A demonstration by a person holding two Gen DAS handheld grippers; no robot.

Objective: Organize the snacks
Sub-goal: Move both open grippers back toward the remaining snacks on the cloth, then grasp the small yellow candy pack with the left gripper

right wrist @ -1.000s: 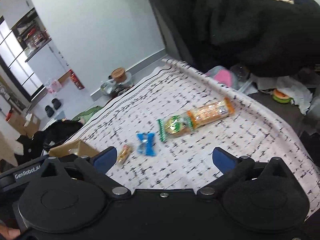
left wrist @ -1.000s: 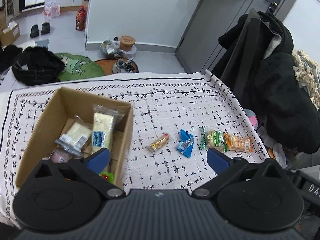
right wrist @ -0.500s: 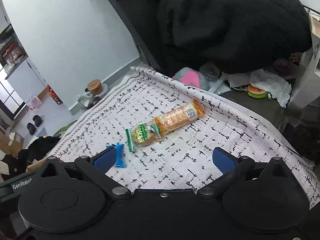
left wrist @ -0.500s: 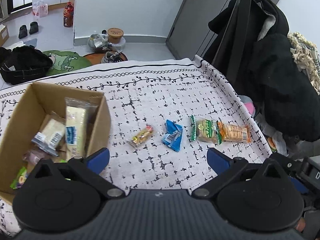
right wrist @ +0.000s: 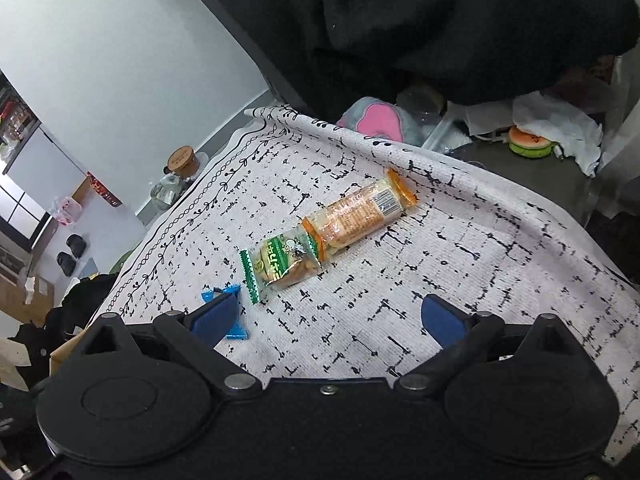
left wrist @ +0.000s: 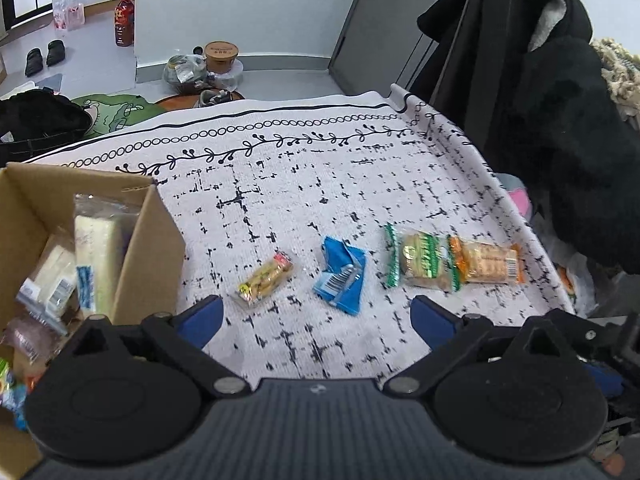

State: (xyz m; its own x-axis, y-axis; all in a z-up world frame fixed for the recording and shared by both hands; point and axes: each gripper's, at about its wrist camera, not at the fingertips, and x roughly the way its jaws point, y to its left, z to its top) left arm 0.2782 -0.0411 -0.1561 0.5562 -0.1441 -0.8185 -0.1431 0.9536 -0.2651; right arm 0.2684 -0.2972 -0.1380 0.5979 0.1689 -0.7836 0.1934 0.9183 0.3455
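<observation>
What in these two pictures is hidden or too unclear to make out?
- Cardboard box, left wrist view: cut off by the left edge, its lower contents hidden behind the left gripper.
- Blue packet, right wrist view: mostly hidden behind a finger of the right gripper.
- Printing on the green snack: too small to read.

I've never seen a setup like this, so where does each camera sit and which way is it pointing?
Left wrist: rides on the left tongs, looking down at the patterned tablecloth, brown cardboard box and four snacks; open blue-tipped fingers show.
Right wrist: rides on the right tongs, open, facing the cloth's far corner.
Shared: the green-wrapped snack and orange-wrapped snack.
</observation>
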